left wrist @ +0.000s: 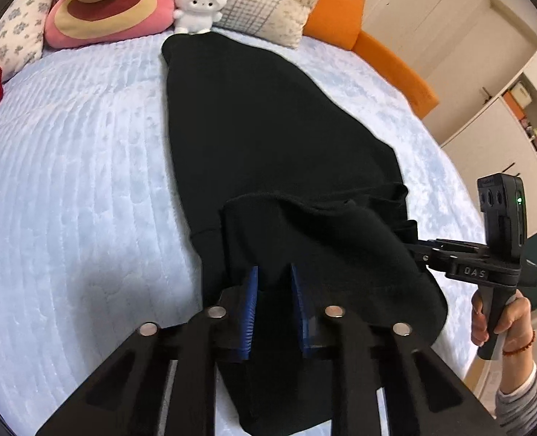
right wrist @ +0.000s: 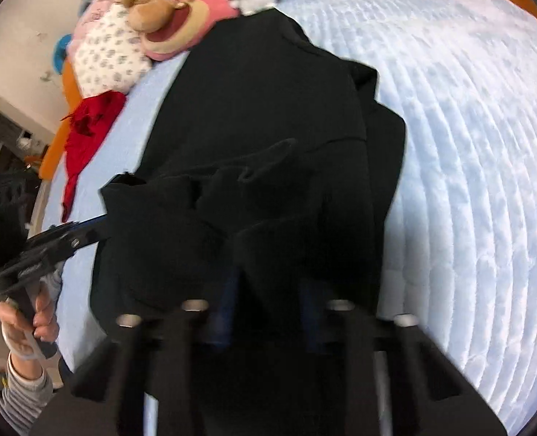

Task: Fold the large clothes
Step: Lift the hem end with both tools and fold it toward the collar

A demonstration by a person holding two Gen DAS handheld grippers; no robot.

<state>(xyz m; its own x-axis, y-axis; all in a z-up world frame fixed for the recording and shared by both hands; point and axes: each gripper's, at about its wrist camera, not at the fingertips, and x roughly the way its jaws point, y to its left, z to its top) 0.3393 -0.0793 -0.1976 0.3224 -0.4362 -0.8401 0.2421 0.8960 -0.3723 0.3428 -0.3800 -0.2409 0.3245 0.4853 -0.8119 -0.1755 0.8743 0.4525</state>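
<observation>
A large black garment (left wrist: 268, 138) lies lengthwise on the pale blue bed, its far end by the white plush; it also fills the right wrist view (right wrist: 268, 109). Its near end is lifted and bunched. My left gripper (left wrist: 273, 283) is shut on the near edge of the cloth, which hangs between the blue pads (left wrist: 251, 290). My right gripper (right wrist: 268, 290) is shut on the near edge as well; that view is blurred. The right gripper's body (left wrist: 486, 272) shows at the garment's right side, the left one's (right wrist: 50, 247) at its left side.
The quilted bed cover (left wrist: 68, 181) spreads on both sides. A white sheep plush (left wrist: 199, 3), pink cushion (left wrist: 105, 11) and pillows line the head end. A red cloth (right wrist: 83, 138) lies at the left. An orange bed frame (left wrist: 388, 61) rims the right.
</observation>
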